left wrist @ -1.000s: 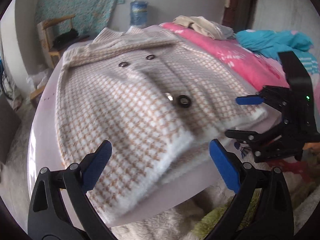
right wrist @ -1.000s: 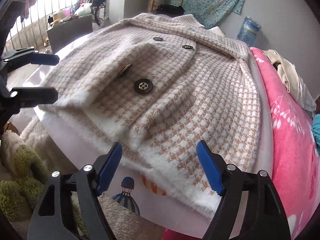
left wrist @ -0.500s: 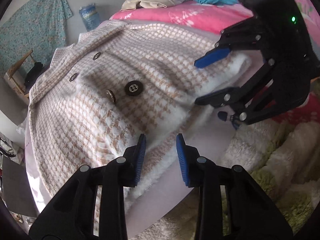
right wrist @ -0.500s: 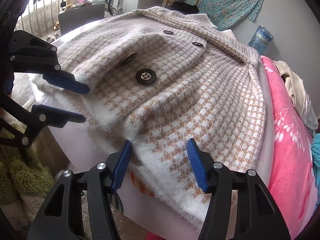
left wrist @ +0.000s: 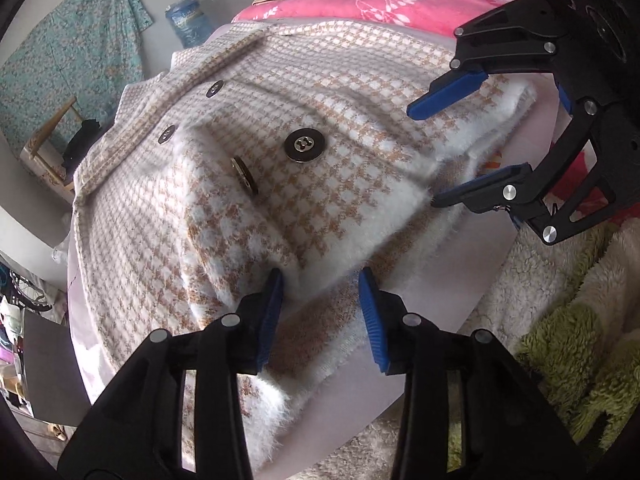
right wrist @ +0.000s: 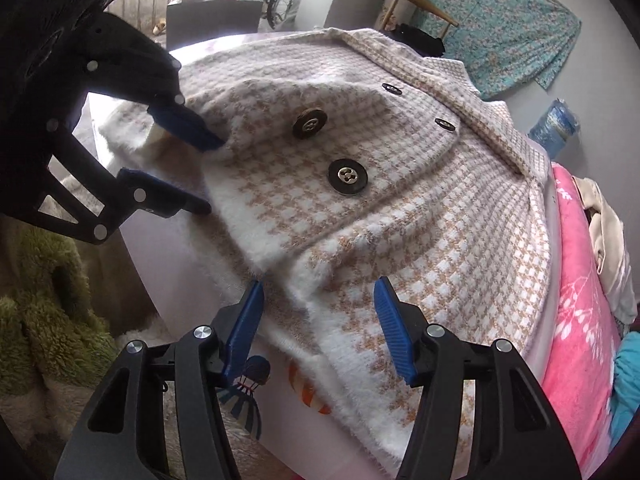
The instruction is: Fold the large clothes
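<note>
We have the checked coat (left wrist: 320,128) lying flat on the pale tabletop (left wrist: 404,364), collar at the far end and fluffy white hem (right wrist: 352,364) hanging over the near edge, straight ahead of both hand-held grippers. Its long axis runs away from us, from hem to collar.

The left hand-held gripper (left wrist: 322,300) is partly open, and its blue pads straddle a raised ridge of the hem; we judge that it is not yet pinched. The right hand-held gripper (right wrist: 318,320) is open a little wider, with hem cloth between its pads and nothing gripped.

Each hand-held gripper has its own corner directly in front, so neither arm is clearly nearer. The left one seems further into the fabric.

What the next move turns on, we think, is that the collar lies dead ahead. Once both close, the hem can be carried forward along that axis and laid over the buttons (left wrist: 305,145).
</note>
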Available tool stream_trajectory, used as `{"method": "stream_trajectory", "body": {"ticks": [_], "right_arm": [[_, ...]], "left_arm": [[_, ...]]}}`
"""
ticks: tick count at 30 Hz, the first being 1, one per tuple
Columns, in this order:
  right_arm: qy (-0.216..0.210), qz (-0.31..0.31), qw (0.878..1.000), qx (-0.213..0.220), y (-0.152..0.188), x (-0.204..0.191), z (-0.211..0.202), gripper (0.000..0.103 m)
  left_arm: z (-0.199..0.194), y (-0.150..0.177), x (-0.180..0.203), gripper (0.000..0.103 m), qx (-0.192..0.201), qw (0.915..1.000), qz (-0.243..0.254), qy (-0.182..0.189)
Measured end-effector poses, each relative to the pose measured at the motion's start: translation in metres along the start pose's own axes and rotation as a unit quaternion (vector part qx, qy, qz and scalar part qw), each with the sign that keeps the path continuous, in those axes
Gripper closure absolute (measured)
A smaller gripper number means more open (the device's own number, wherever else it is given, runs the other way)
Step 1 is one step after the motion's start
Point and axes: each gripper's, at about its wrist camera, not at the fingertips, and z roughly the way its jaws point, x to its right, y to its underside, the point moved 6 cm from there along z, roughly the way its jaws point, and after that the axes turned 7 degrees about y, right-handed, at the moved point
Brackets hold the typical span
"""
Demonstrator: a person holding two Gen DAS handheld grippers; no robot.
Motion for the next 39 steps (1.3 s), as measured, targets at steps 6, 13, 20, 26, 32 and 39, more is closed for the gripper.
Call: {"method": "stream_trajectory", "body": {"ticks": [6,13,20,26,32,39], "right_arm": [[0.02,-0.057,0.998,0.026,-0.013,-0.014,-0.001,0.047],[0.054,-0.161,0.982,0.078,-0.027,-0.046,0.0,0.047],[-0.004,-0.082,0.995,0.058,-0.036,-0.037,-0.004,0.094],[-0.003,0.037,0.998,0.057,-0.037,0.016,-0.03,0.097],[-0.054,0.076,0.994,0.055,-0.031,0.034,-0.033,0.097],[-0.068,0.0,0.994,0.08,-0.039,0.026,-0.054,0.097]], "left_arm": [[-0.001,-0.001,-0.003,0.064,0.007,0.9999,-0.011,0.005],[-0.01,0.004,-0.01,0.064,0.024,0.9993,-0.03,0.006],[-0.038,0.01,-0.016,0.063,0.038,0.9982,-0.043,-0.015],[-0.044,0.013,-0.013,0.056,0.034,0.9979,-0.042,-0.035],[-0.034,0.007,-0.027,0.057,0.044,0.9951,-0.074,-0.049],[-0.052,0.001,-0.023,0.101,0.05,0.9962,-0.024,-0.067]]}}
